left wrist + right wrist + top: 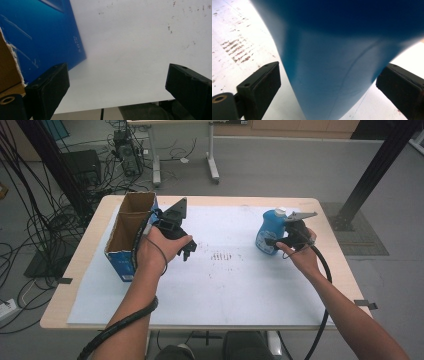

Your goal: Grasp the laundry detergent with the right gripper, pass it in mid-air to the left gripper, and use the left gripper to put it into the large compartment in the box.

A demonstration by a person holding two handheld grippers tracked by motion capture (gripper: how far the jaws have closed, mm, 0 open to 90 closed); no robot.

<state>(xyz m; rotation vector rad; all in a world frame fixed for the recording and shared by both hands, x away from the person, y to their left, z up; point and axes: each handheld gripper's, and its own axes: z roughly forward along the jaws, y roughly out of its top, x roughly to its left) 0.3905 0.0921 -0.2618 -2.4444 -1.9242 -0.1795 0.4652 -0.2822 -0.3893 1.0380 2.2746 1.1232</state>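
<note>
A blue plastic bottle (270,232) with a white cap stands upright on the white sheet at the right. My right gripper (274,241) reaches it from the near right side. In the right gripper view the bottle (337,62) sits between the jaws of that gripper (328,85); the right pad is at its wall and a thin gap shows at the left pad. My left gripper (187,251) hangs over the sheet just right of an open blue cardboard box (119,262). Its jaws (117,85) stand wide apart with nothing between them, and the box wall (45,35) is to their left.
A white sheet (225,285) covers most of the wooden table (75,275), with dark scuff marks (223,256) at its middle. Cables trail from both grippers over the near edge. Beyond the table are a black frame post (372,170), another table's legs and tangled floor cables.
</note>
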